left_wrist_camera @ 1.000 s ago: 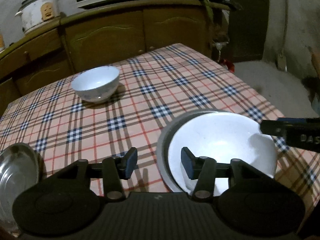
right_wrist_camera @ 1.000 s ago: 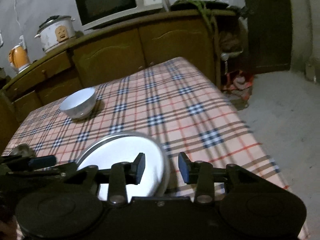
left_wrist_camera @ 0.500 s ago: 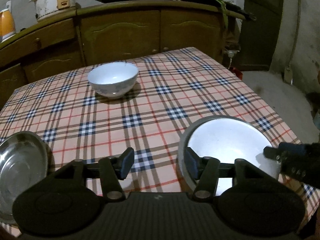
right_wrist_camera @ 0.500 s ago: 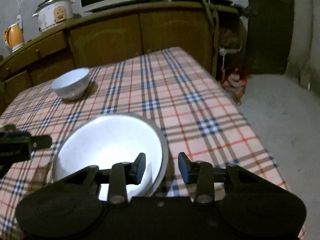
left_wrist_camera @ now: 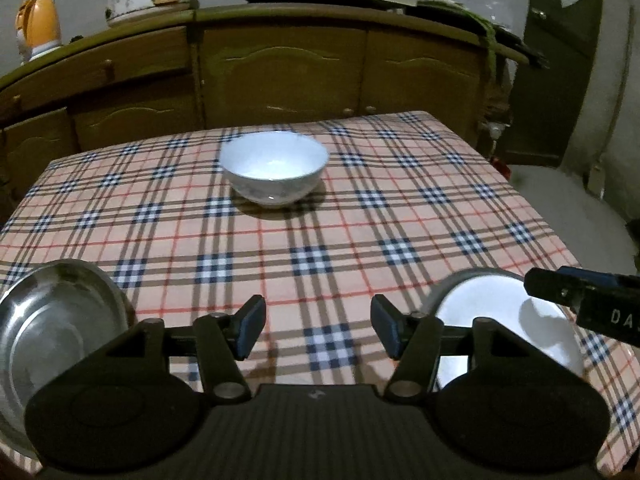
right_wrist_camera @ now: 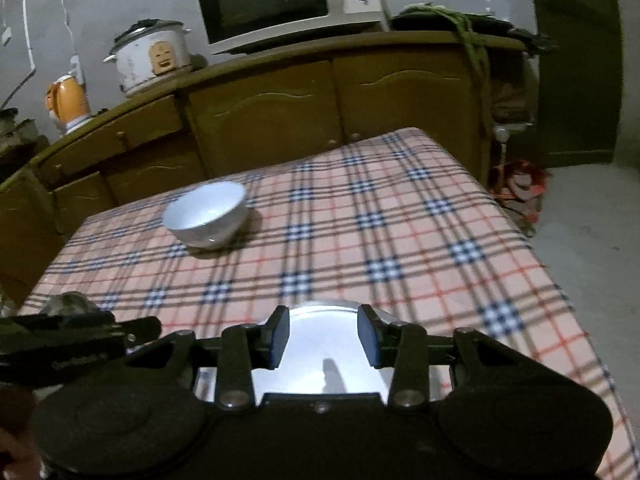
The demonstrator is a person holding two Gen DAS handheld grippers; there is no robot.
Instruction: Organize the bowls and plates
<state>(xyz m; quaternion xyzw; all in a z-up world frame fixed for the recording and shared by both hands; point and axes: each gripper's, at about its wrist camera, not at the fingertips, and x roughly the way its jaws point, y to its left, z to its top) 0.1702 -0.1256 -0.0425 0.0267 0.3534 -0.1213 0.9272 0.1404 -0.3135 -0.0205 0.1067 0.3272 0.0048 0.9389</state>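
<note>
A white bowl [left_wrist_camera: 274, 172] stands alone toward the far side of the checked tablecloth [left_wrist_camera: 360, 232]; the right wrist view has it up and to the left as bowl [right_wrist_camera: 206, 214]. Nearer on the right, another white bowl [left_wrist_camera: 508, 328] sits inside a steel plate [left_wrist_camera: 444, 292]. An empty steel plate [left_wrist_camera: 48, 344] lies at the near left. My left gripper [left_wrist_camera: 318, 332] hovers over bare cloth between the two plates, its jaws opening with nothing between them. My right gripper [right_wrist_camera: 323, 336] hangs just above the stacked bowl [right_wrist_camera: 320, 364], jaws opening, pads clear of it.
A wooden cabinet [left_wrist_camera: 280, 80] runs behind the table with a microwave [right_wrist_camera: 280, 0], a rice cooker [right_wrist_camera: 150, 56] and an orange kettle [right_wrist_camera: 66, 100] on top. The table's right edge drops to a concrete floor [right_wrist_camera: 592, 240]. A dark door [right_wrist_camera: 576, 60] stands at the far right.
My left gripper slid left off the stacked bowl to bare cloth, and its jaws widened. The right gripper drew back, so the stack now sits low under its fingertips.
</note>
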